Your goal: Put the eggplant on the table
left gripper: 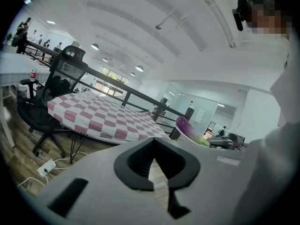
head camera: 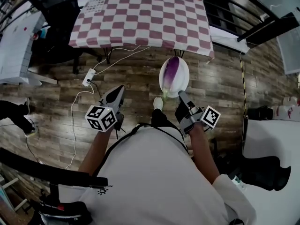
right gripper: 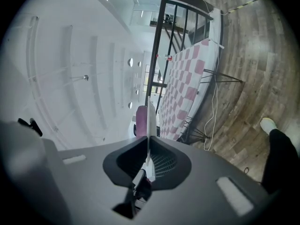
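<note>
A purple eggplant with a green stem lies on a white plate, held in the air over the wooden floor. My right gripper is shut on the plate's near rim. In the right gripper view the plate is seen edge-on between the jaws of the right gripper, with the eggplant on its left side. The table with a red-and-white checked cloth stands ahead. My left gripper hangs shut and empty to the left; its own view shows the left gripper, the table and the eggplant.
A black office chair stands left of the table. A white power strip and cables lie on the floor. A black railing runs at the right, with a white table beside me. The person's shoe is below the plate.
</note>
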`<state>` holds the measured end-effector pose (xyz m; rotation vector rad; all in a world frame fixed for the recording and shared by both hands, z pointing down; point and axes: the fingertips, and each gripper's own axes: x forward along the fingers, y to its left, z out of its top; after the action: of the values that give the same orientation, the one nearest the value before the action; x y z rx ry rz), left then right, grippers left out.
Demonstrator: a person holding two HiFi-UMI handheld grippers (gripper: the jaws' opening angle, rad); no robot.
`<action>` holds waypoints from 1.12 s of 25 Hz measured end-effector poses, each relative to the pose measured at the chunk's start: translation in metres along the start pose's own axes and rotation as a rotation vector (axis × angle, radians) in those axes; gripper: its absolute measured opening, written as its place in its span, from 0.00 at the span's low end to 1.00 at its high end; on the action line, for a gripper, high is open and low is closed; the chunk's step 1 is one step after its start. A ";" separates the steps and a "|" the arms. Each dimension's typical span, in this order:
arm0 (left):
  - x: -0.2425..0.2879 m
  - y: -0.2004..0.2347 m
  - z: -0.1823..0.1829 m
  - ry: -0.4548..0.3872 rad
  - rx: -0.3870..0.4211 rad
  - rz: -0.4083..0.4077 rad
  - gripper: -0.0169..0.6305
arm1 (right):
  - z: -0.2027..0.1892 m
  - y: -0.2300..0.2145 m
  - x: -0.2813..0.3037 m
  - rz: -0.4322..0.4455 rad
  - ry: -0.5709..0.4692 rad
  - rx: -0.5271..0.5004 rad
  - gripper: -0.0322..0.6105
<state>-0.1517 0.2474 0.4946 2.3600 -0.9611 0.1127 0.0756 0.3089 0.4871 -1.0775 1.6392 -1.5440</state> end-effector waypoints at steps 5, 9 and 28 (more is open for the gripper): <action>0.046 0.003 0.035 -0.015 0.004 0.008 0.03 | 0.038 0.007 0.035 0.006 0.042 -0.005 0.09; 0.081 0.004 0.056 -0.031 0.000 0.026 0.03 | 0.067 0.014 0.061 0.023 0.085 0.003 0.09; 0.193 -0.008 0.073 -0.054 -0.035 0.113 0.03 | 0.183 -0.019 0.103 0.024 0.192 0.007 0.09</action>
<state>-0.0135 0.0936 0.4852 2.2870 -1.1137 0.0761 0.1903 0.1319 0.4946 -0.9266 1.7650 -1.6793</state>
